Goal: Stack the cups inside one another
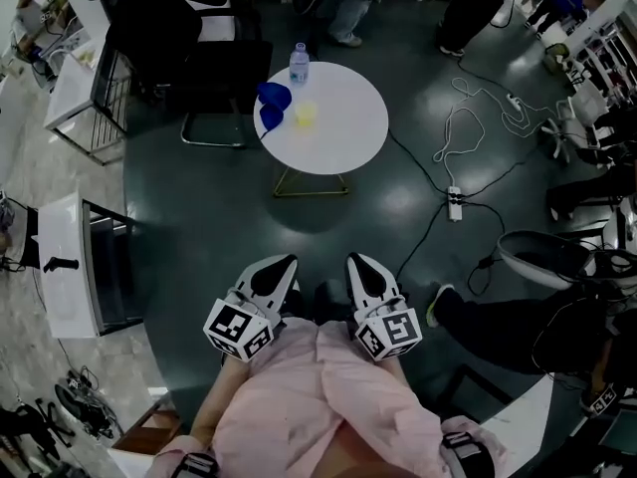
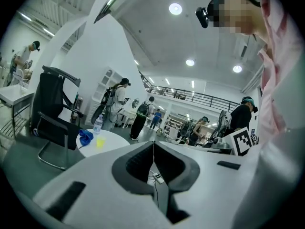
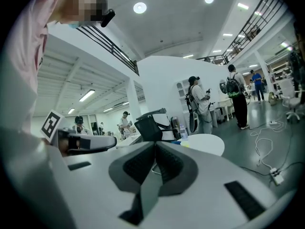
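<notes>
White round table (image 1: 343, 142) is seen well apart from both grippers. On it one yellow cup (image 1: 306, 115) is stood upright, mouth up, just beside what seem two blue cups (image 1: 274, 103) lying tipped; their axis cannot be told. One bottle (image 1: 299, 63) is stood behind. Left gripper (image 1: 279, 267) and right gripper (image 1: 360, 265) are closed on nothing

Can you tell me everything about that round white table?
The table has a smooth, round white top on a thin yellowish wire base. It stands upright on the dark shiny floor. In the head view a black chair sits close at its left. Near that edge rest a clear water bottle, what look like blue cups, and a small yellow cup.
</notes>
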Available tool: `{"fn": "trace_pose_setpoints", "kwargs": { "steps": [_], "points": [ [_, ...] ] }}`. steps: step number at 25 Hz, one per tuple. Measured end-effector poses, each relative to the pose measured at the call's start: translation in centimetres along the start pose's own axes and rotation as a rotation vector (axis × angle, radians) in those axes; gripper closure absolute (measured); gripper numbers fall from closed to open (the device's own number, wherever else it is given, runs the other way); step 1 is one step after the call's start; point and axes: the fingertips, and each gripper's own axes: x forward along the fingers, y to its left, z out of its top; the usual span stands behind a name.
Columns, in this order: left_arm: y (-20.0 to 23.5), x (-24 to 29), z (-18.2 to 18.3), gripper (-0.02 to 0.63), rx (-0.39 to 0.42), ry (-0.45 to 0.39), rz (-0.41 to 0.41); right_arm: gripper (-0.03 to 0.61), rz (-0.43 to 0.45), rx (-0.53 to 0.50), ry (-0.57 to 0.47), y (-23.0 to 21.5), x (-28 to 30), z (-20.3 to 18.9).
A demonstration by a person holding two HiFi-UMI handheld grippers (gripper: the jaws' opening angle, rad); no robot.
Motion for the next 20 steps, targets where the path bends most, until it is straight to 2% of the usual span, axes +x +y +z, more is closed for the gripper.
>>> {"fn": "trace_pose_setpoints", "kwargs": {
  "steps": [4,10,15,20],
  "points": [
    [1.9,-0.5,0.2,0.595,-0.021,-0.018,0.025,0.548,0.008,-0.004,0.007,0.3,1.7,-0.5],
    [5.4,-1.2,-0.5,0.595,-0.078,-0.018,0.107,0.548,0.050,0.025,0.069,0.8,4.6,-2.6],
    [5.7,1.9,0.3,0.595,-0.093,-0.030,0.113,0.548,0.066,0.024,0.090,-1.5,6.2,-1.5],
    [7.3,5.9,2.6,0.595,-0.086,-0.043,0.137,0.548,0.077,0.017,0.090,-4.8,9.4,0.8]
  ]
}}
